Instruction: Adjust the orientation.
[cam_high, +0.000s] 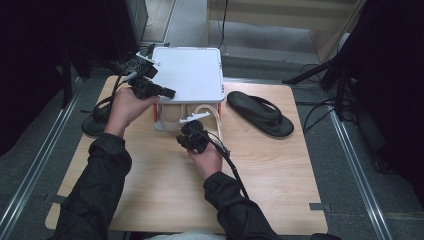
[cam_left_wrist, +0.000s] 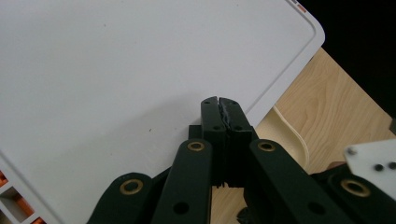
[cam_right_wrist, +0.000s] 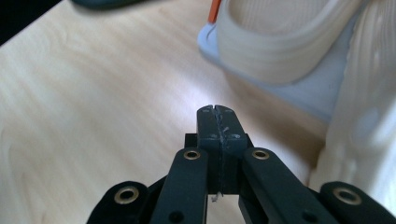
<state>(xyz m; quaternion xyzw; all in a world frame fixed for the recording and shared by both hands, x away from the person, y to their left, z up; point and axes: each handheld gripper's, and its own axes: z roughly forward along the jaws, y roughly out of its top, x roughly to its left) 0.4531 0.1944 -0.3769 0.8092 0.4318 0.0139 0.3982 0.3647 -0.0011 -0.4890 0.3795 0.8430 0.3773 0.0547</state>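
A white shelf rack (cam_high: 190, 72) with orange posts stands at the back of the wooden table (cam_high: 280, 165). A cream slipper (cam_high: 207, 117) lies on its lower shelf. My left gripper (cam_high: 170, 92) is shut and empty at the front left corner of the rack's flat top (cam_left_wrist: 116, 70), its tips (cam_left_wrist: 219, 100) just above the panel. My right gripper (cam_high: 187, 131) is also shut and empty, low over the wood in front of the rack. Its tips (cam_right_wrist: 215, 108) stop short of the cream slipper (cam_right_wrist: 280, 51), which sits on the white shelf base (cam_right_wrist: 317, 93).
A black flip-flop (cam_high: 260, 114) lies on the table to the right of the rack. Another black flip-flop (cam_high: 95, 122) rests at the table's left edge beneath the left forearm. Cables trail from both grippers. Bare wood stretches across the front and right.
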